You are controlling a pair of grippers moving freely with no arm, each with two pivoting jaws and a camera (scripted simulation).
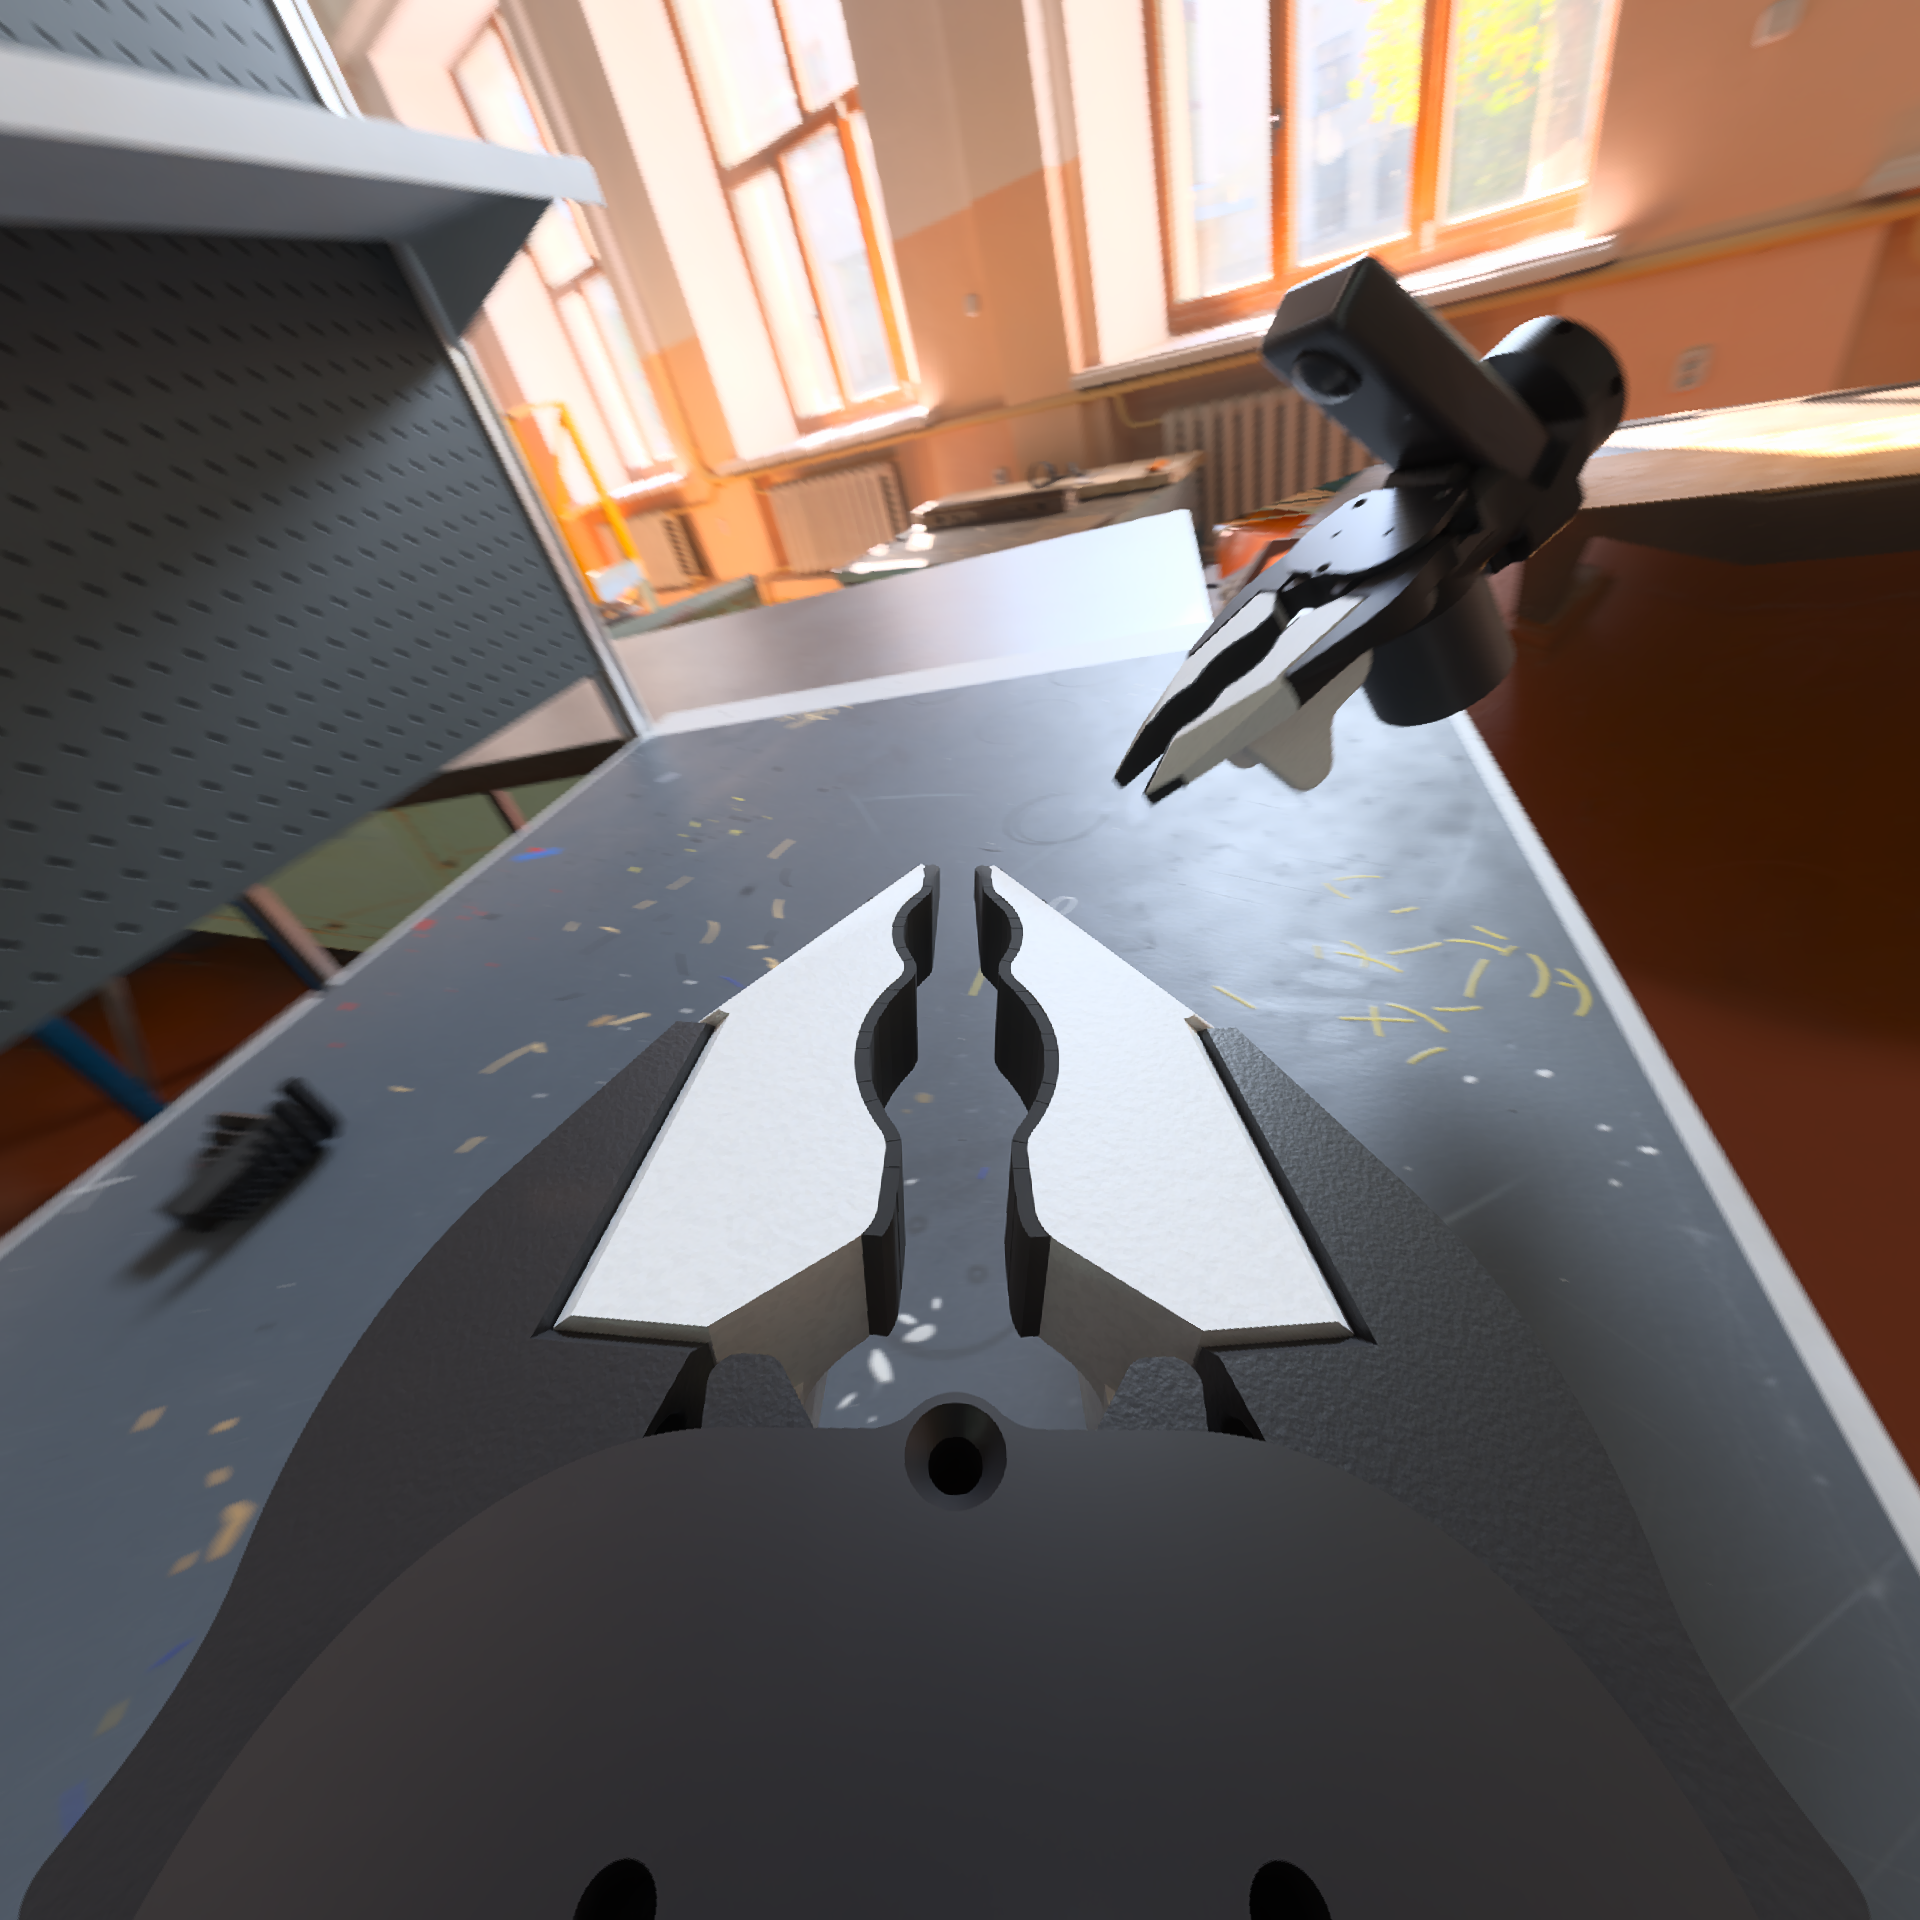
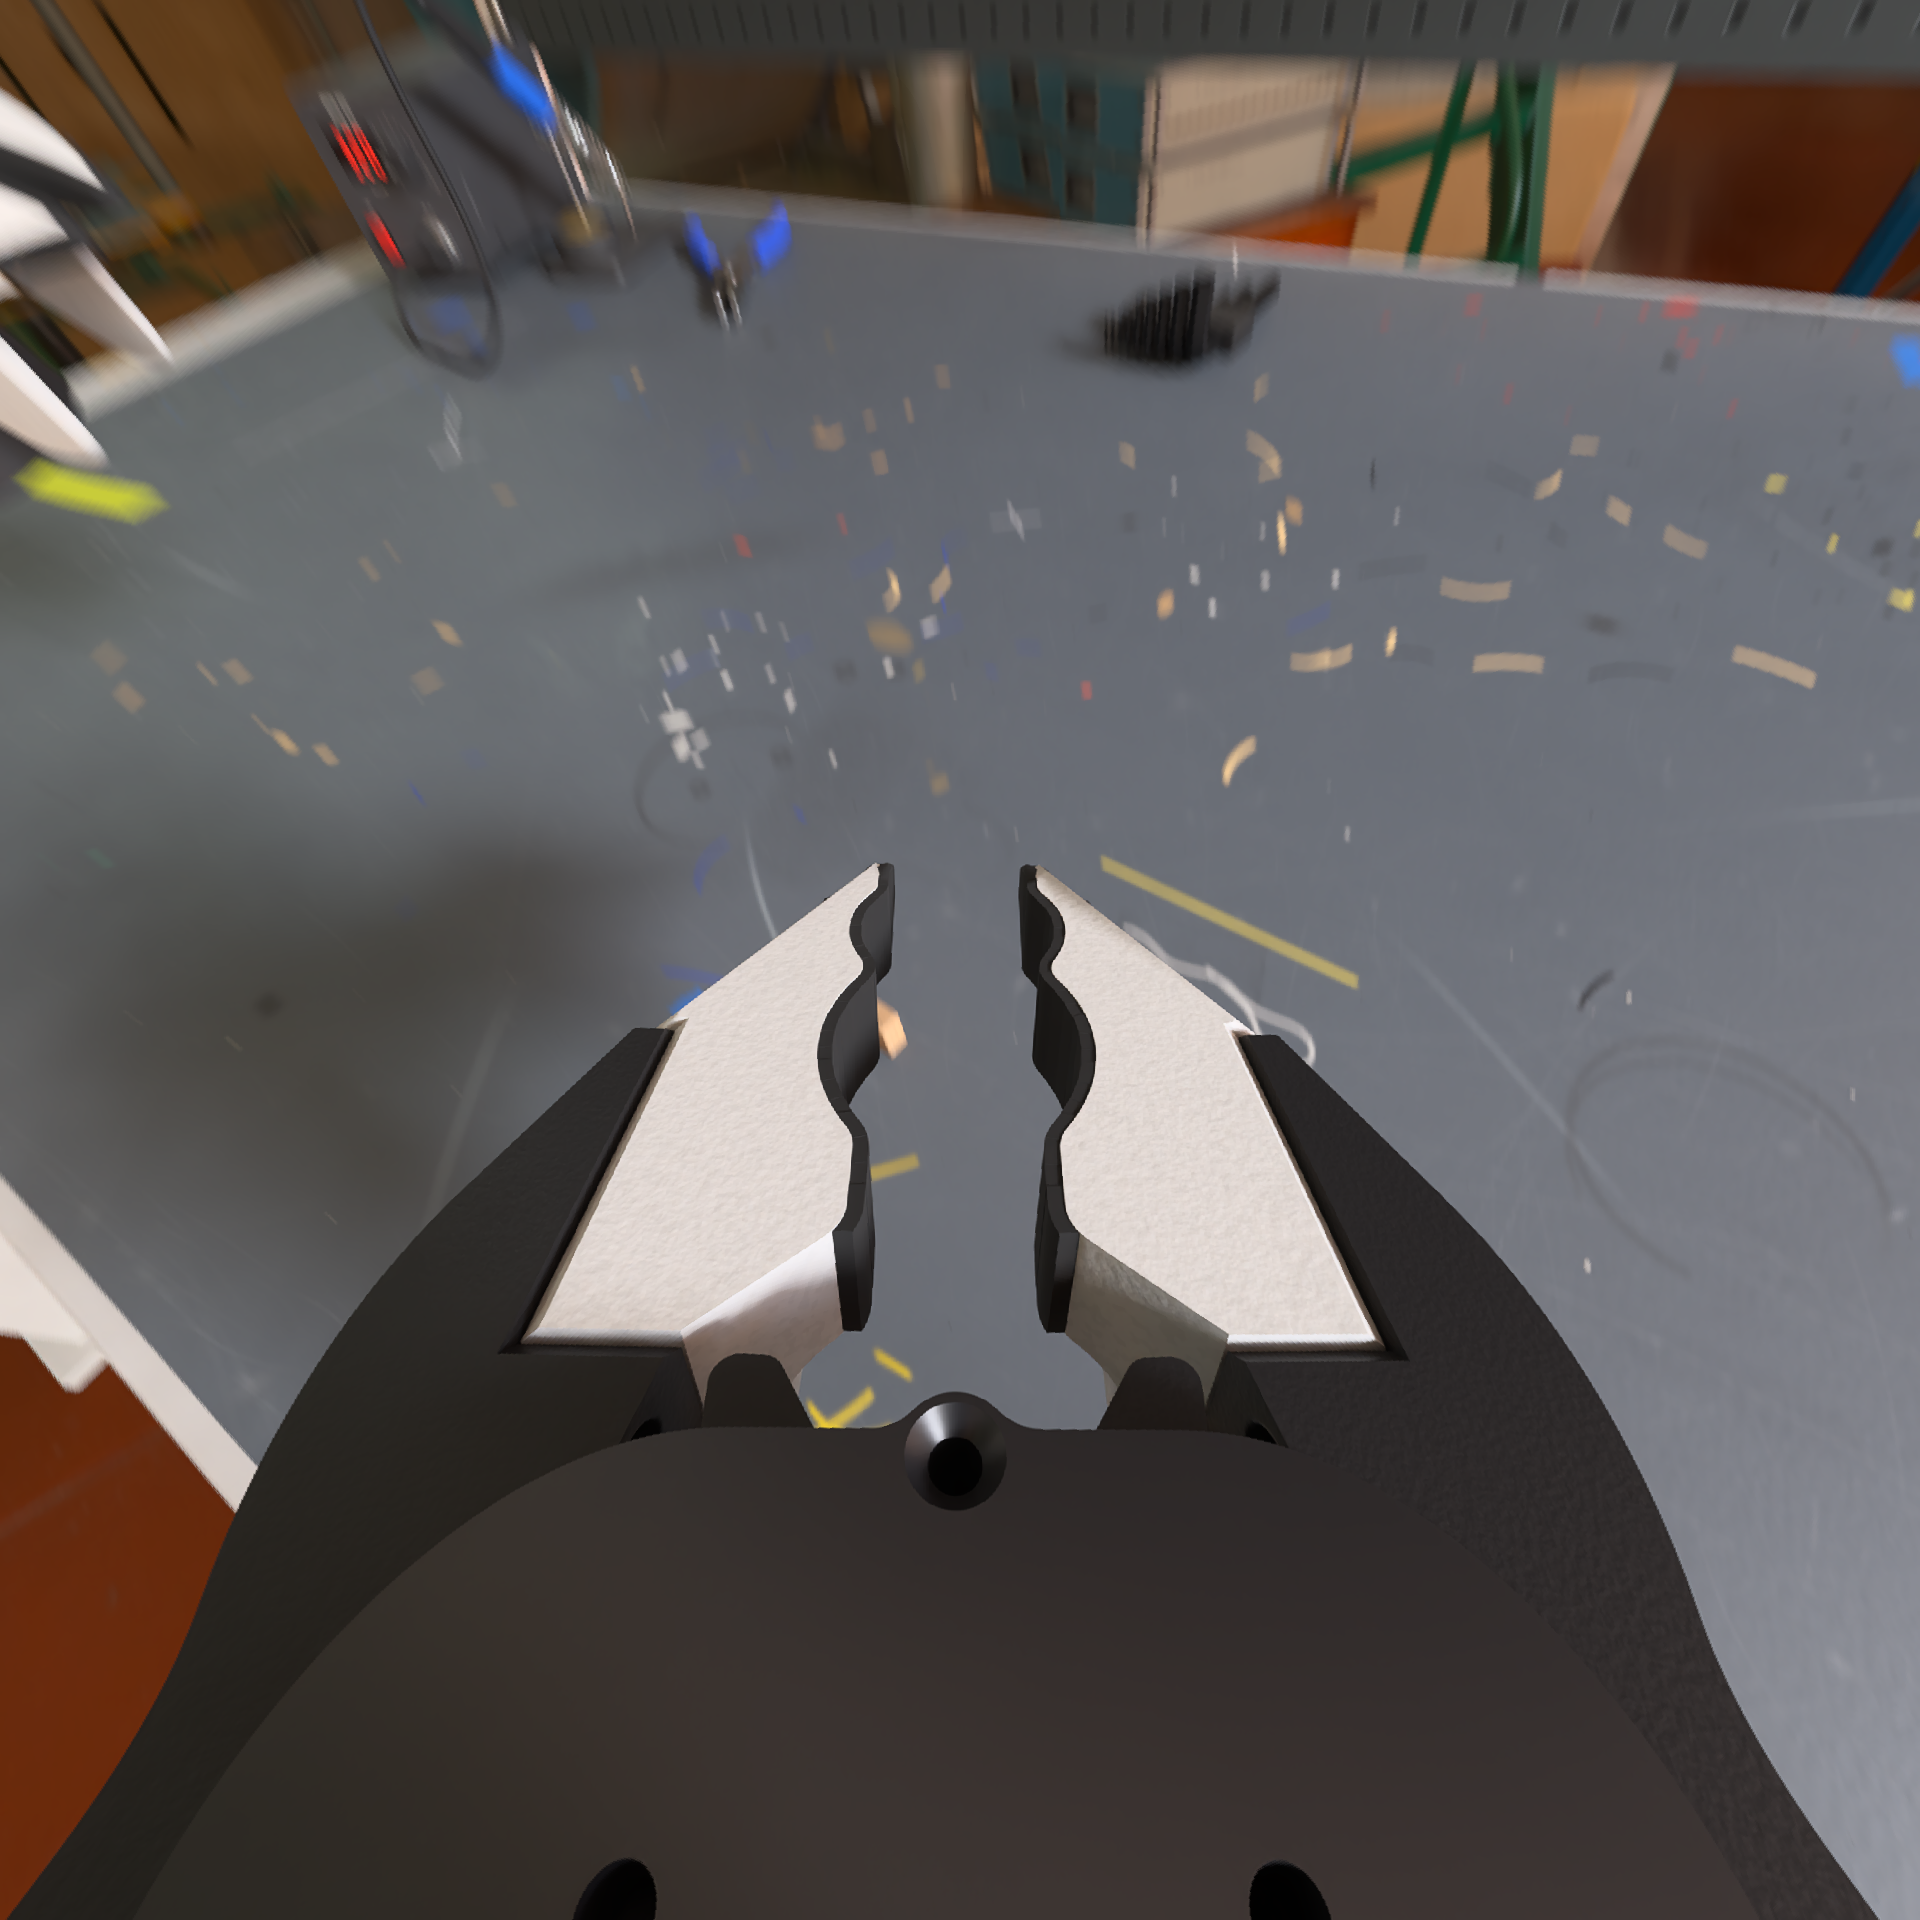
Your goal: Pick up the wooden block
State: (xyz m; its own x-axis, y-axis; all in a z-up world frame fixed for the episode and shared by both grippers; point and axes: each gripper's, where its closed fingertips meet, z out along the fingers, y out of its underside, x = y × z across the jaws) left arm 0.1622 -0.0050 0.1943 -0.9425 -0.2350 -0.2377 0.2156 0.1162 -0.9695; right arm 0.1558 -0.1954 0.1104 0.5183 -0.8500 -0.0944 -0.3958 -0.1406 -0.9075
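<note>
No wooden block shows clearly in either view. A small tan scrap point(image 2: 889, 1031) lies on the table beside my right gripper's left finger; I cannot tell what it is. My left gripper point(image 1: 956, 873) hovers over the grey worktable point(image 1: 1299, 1122), jaws almost together and empty. My right gripper point(image 2: 956, 873) hovers over the same table point(image 2: 416, 831) with a narrow gap between the jaws and nothing in it. It also shows in the left wrist view point(image 1: 1138, 787), high at the far right, pointing down-left. The left gripper's white fingers point(image 2: 52, 405) show at the right wrist view's left edge.
A black ribbed object point(image 1: 255, 1153) lies near the table's left edge; it also shows in the right wrist view point(image 2: 1184, 312). Blue-handled pliers point(image 2: 732, 260) and a dark box with red lights point(image 2: 395, 197) sit at the far edge. A grey pegboard shelf point(image 1: 208, 520) stands left.
</note>
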